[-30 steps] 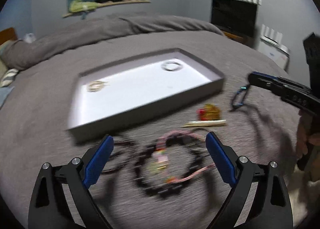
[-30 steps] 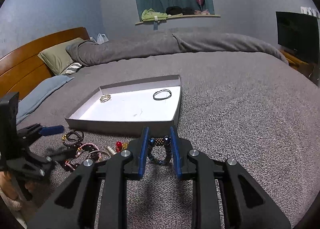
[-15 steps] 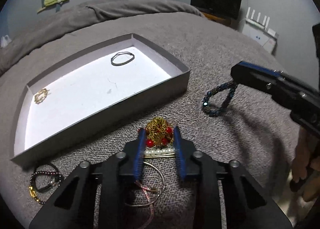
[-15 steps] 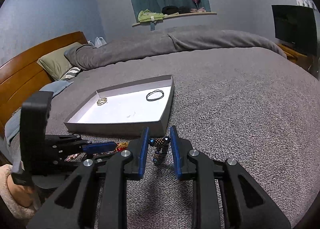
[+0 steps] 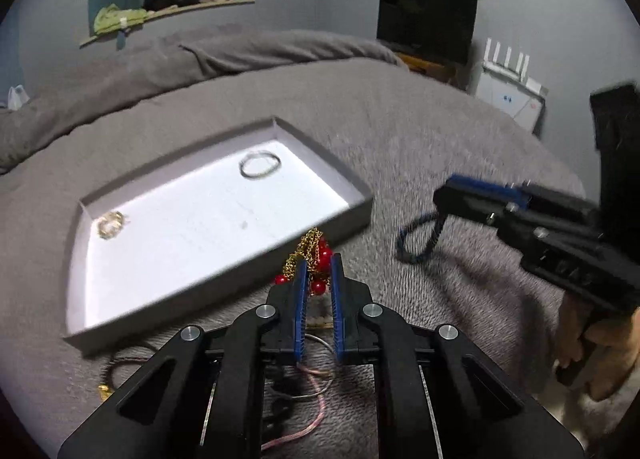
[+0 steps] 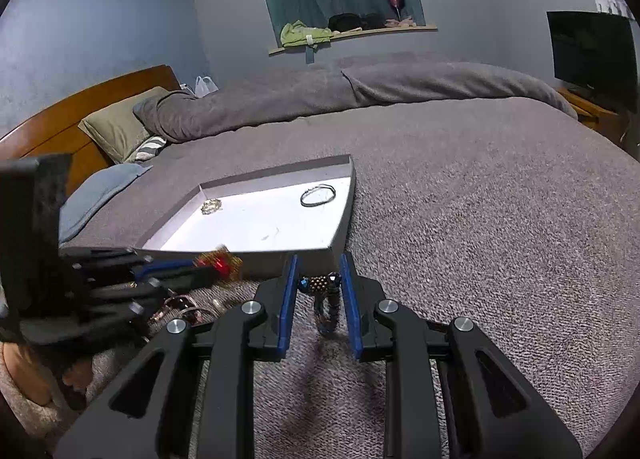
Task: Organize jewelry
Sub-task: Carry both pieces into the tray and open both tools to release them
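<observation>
My left gripper has its jaws closing on a gold chain piece with red beads, its pads pressing it, just off the grey blanket by the tray's near wall. The right wrist view shows the same piece at the left gripper's tips. My right gripper is shut on a blue beaded bracelet, which hangs down between its pads; it also shows in the left wrist view as a dangling bracelet loop. The shallow grey tray holds a dark bangle and a small gold piece.
Loose bracelets and a pink cord lie on the blanket under the left gripper, with a pearl strand beside them. A person's hand holds the right gripper. Pillows and a wooden headboard lie far left, a TV right.
The left gripper went from wide open over the loose bracelets to closed on the red-and-gold piece, then lifted it toward the tray. The right gripper kept its hold on the blue bracelet.
</observation>
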`<state>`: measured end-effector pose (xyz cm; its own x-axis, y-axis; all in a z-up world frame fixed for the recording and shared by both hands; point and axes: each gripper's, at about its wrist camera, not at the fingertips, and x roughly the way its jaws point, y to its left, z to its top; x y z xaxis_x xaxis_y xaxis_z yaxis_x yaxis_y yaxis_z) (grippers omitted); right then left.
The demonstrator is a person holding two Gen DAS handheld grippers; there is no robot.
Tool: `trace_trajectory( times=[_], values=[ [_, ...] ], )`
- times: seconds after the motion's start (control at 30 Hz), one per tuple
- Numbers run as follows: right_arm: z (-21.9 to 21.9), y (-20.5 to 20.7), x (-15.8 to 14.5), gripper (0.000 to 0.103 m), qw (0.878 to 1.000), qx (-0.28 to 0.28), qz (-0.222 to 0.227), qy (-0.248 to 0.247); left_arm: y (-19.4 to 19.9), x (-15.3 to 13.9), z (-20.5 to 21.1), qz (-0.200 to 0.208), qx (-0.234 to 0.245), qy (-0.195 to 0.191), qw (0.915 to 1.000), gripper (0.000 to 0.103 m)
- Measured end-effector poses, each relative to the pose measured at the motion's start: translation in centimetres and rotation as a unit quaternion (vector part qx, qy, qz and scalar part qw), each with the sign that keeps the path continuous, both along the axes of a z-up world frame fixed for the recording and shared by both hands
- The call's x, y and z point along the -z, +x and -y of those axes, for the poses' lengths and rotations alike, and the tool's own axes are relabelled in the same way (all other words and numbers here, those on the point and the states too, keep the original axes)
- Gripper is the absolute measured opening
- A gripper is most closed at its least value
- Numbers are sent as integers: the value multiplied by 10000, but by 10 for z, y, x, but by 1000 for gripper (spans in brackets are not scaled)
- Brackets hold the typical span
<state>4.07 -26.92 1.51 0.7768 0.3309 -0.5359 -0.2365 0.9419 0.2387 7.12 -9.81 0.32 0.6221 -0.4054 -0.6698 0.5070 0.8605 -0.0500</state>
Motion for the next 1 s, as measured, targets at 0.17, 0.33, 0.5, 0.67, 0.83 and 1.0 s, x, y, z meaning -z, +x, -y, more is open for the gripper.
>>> trace_trajectory(
  times=[0.17, 0.33, 0.5, 0.67, 0.83, 1.0],
  values=[
    [-10, 5, -17, 22, 9998, -29, 146, -121, 6, -34, -27, 267, -231, -92, 9993, 12],
    [-25, 21, -42, 22, 9991, -119, 323, -250, 23, -55, -53, 322, -539, -115, 9980, 12],
    [-38, 48, -60, 22, 9990, -151, 405, -147, 37, -62, -86, 429, -1014, -139, 9938, 12],
    [-54, 72, -55, 22, 9994, -45, 336, -91, 52, -45, -113, 341, -1417, -149, 9892, 12],
    [-62, 86, -24, 22, 9998, -102, -24, -158, 66, -7, -125, -96, -1527, -149, 9881, 12],
    [-67, 90, -2, 22, 9990, -196, -278, -292, 71, 19, -130, -350, -1495, -62, 9881, 12]
  ],
)
